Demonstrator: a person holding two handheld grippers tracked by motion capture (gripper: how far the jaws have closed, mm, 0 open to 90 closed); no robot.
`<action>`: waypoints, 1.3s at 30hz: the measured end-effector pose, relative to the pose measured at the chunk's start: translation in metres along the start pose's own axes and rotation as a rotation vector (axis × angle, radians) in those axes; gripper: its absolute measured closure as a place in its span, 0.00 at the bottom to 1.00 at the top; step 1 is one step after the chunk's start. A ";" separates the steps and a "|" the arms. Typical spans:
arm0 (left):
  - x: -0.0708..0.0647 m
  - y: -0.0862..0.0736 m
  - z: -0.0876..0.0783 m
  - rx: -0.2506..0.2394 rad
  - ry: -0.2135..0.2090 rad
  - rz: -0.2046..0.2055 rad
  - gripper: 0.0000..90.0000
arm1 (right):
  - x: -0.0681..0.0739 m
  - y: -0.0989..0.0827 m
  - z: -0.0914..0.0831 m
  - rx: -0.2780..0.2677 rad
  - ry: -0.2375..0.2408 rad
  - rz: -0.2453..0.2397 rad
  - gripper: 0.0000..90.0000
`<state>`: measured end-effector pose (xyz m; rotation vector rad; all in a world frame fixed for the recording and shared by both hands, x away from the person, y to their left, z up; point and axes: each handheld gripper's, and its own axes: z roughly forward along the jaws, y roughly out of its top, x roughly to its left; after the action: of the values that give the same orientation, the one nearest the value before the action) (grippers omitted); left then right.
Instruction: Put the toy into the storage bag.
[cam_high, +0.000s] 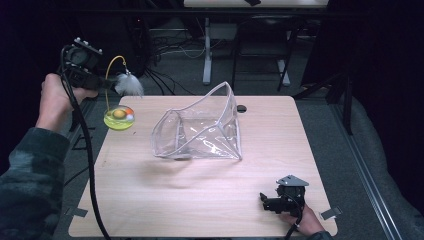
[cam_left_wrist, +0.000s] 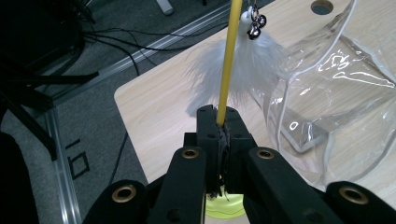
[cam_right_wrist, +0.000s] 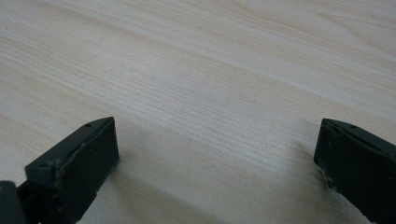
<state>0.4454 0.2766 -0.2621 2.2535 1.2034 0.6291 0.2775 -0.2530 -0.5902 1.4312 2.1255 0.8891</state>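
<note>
A pale wood-grain surface (cam_high: 200, 200) with rounded corners is set on a grey floor (cam_high: 360, 165) in a dark room; cables (cam_high: 165, 80) and table legs (cam_high: 207, 55) are seen behind it. A clear bag (cam_high: 200, 132) stands open near the middle of the surface, with bare wood all round it, most of it at the near side. A small hole (cam_high: 242, 108) is cut near the far edge, just behind the bag.

The left tongs (cam_high: 102, 82) are held up past the left far corner and are clamped shut on the yellow wand (cam_left_wrist: 229, 65) of a cat toy. Its white feather (cam_high: 129, 85) hangs at the tongs' tip; its yellow-green base (cam_high: 119, 119) is seen at the surface's left edge, but whether it rests there cannot be told.

The right tongs (cam_high: 267, 202) lie at the near right, close to the edge, spread wide with nothing between them.

Two small bells (cam_left_wrist: 256, 25) above the feather are made out in the left gripper view; bare wood grain between the jaws is given by the right gripper view.
</note>
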 end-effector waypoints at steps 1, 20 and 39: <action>-0.001 0.002 0.000 0.000 -0.003 0.004 0.98 | 0.000 0.000 0.000 0.000 0.000 0.000 0.00; -0.023 0.029 -0.007 -0.010 -0.019 0.070 0.98 | 0.000 0.000 0.000 0.000 0.000 0.000 0.00; -0.057 0.056 0.008 0.016 -0.060 0.152 0.98 | 0.000 0.000 0.000 0.000 0.000 0.000 0.00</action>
<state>0.4562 0.1998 -0.2426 2.3756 1.0191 0.6051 0.2775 -0.2530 -0.5901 1.4312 2.1258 0.8888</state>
